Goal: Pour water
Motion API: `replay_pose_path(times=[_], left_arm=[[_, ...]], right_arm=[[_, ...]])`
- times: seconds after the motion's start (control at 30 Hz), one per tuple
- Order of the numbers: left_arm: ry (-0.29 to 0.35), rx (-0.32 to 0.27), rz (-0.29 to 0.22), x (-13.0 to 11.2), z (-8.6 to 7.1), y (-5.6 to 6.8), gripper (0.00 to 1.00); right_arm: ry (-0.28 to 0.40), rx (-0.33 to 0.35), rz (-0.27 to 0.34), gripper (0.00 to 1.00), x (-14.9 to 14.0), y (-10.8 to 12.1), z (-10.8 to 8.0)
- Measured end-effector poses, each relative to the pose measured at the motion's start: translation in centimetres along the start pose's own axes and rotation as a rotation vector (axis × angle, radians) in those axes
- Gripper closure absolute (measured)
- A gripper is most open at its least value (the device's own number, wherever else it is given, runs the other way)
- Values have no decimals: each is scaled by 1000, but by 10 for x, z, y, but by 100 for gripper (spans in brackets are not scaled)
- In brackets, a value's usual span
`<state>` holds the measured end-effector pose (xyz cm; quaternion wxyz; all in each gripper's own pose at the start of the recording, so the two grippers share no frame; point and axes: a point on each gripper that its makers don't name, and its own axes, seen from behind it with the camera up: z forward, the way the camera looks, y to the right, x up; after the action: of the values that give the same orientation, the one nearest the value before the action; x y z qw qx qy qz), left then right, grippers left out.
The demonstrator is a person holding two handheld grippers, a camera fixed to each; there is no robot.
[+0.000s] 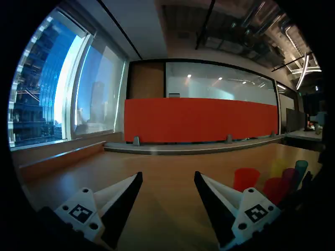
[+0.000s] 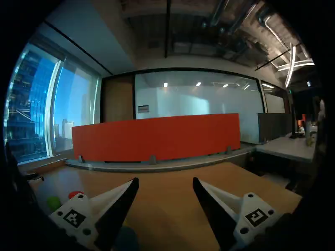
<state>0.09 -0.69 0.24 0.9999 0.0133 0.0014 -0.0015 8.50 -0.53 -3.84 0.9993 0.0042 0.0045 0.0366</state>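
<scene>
In the left gripper view my left gripper point(image 1: 168, 178) stands open above the wooden table point(image 1: 167, 167), nothing between its fingers. To its right, several coloured cups stand grouped: an orange cup point(image 1: 246, 178), a red cup point(image 1: 276, 189), a yellow cup point(image 1: 279, 166), a magenta cup point(image 1: 289, 175) and a teal cup point(image 1: 300, 167). In the right gripper view my right gripper point(image 2: 165, 182) is also open over the table point(image 2: 176, 184) and holds nothing. Low at the left there, a red cup rim point(image 2: 75, 194) and a green cup point(image 2: 53, 203) peek out behind the left finger. A dark teal cup point(image 2: 127, 238) sits at the bottom between the fingers.
An orange divider panel point(image 1: 201, 119) on a grey base runs along the table's far edge, also seen as the orange panel point(image 2: 157, 137). Large windows point(image 1: 63, 96) lie to the left. Another desk point(image 2: 289, 148) with items stands at the right.
</scene>
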Motion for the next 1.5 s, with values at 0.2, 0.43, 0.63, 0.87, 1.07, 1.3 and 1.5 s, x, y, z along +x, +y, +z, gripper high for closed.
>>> replay_pose_path(times=[0.2,0.43,0.63,0.87,1.07,1.3,1.5], left_arm=[[0,-1,2,0,0,0,9],[-2,-8,3,0,-1,1,8],[-2,-10,3,0,-1,2,9],[-2,-10,3,0,-1,2,8],[-3,-10,4,0,-1,2,8],[-2,-10,3,0,-1,2,8],[-3,-10,4,0,-1,3,8]], right_arm=[[-1,-4,-7,1,-1,2,-1],[3,-6,-4,1,0,5,0],[8,-4,-12,1,0,6,-1],[22,-8,-48,1,0,10,-2],[30,-11,-72,1,-8,12,2],[30,-1,-87,1,-30,6,12],[47,14,-76,1,-41,-2,19]])
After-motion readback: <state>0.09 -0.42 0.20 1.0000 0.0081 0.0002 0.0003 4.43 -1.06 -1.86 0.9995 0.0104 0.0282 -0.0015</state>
